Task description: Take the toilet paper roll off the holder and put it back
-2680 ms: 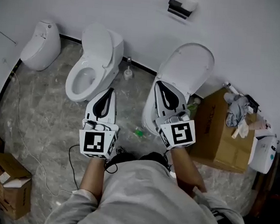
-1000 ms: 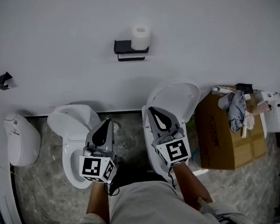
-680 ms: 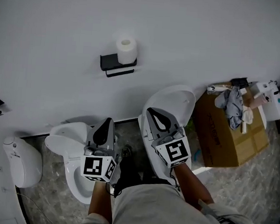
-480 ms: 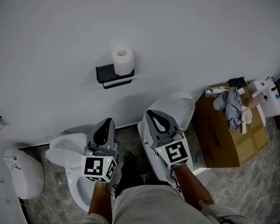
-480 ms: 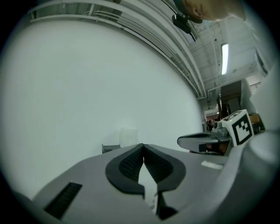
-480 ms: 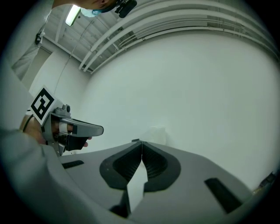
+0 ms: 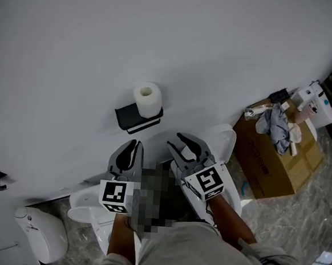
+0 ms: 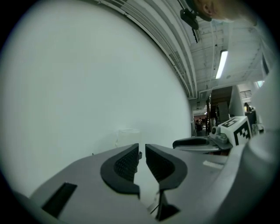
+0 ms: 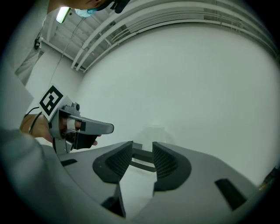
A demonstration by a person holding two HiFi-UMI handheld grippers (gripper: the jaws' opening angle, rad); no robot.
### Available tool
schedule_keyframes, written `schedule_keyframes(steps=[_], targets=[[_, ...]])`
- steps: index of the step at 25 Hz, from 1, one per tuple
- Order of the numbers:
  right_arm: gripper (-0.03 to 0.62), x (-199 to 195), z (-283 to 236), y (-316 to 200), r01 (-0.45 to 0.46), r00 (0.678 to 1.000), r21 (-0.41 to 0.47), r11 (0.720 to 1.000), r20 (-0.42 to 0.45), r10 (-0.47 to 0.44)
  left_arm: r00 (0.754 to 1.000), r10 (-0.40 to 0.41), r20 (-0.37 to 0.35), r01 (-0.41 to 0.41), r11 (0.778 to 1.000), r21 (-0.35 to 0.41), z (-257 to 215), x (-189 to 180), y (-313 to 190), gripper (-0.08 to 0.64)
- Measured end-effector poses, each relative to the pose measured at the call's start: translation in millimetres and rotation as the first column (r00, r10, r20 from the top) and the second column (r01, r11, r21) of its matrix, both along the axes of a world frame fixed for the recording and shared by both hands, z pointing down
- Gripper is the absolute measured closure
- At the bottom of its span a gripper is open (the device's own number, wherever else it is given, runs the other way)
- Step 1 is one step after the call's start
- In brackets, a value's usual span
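Left gripper (image 7: 132, 145): held level, pointed at the wall (image 7: 162, 31); jaws drawn together to a thin slit, nothing between them. Toilet paper roll (image 7: 147, 99): white, standing upright on top of the holder (image 7: 137, 117), at about 12 o'clock from the left gripper's tips and well apart from them; not yet touched. Holder: black, fixed to the wall, a slim bar below it; in the right gripper view it lines up in the gap between the jaws, though farther off and not within them. Right gripper (image 7: 179, 140): level, roll at about 10 o'clock from its tips; jaws have just been opening and stand partly apart, empty. Cardboard box (image 7: 278, 161): on the floor at 3 o'clock, cloth and clutter on top; no part in the task. Step in hand, by judgement: the approach, ahead of taking the roll off. Next move calls for: carrying the right gripper on toward 10 o'clock until its spread jaws bracket the roll's sides, likely opening wider first, then closing gently enough not to crush the soft paper, and lifting straight up clear of the holder.
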State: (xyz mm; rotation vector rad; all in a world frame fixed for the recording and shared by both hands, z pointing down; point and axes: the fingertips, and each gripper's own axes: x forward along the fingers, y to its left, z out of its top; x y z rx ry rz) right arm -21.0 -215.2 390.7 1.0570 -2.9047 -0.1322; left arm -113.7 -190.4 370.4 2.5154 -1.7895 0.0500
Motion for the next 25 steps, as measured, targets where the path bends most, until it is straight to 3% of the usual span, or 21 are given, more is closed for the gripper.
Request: schedule_keyframes(steps=[12, 18, 25], targets=[[0.439, -31.5, -0.9, -38.8, -0.053, 0.999, -0.005, 0.999, 0.012, 0.053, 0.989, 0.142, -0.039, -0.144, 0.988, -0.059, -11.0, -11.3, -54.2, 0.392], [0.419, -40.5, 2.0, -55.4, -0.058, 0.998, -0.031, 0.998, 0.017, 0.059, 0.986, 0.164, -0.035, -0.167, 0.982, -0.090, -7.8, -15.3, -72.6, 0.322], [0.363, -52.5, 7.8, -71.1, -0.036, 0.999, -0.050, 0.998, 0.001, 0.036, 0.973, 0.225, -0.049, -0.229, 0.966, -0.118, -6.0, -8.7, -91.3, 0.267]])
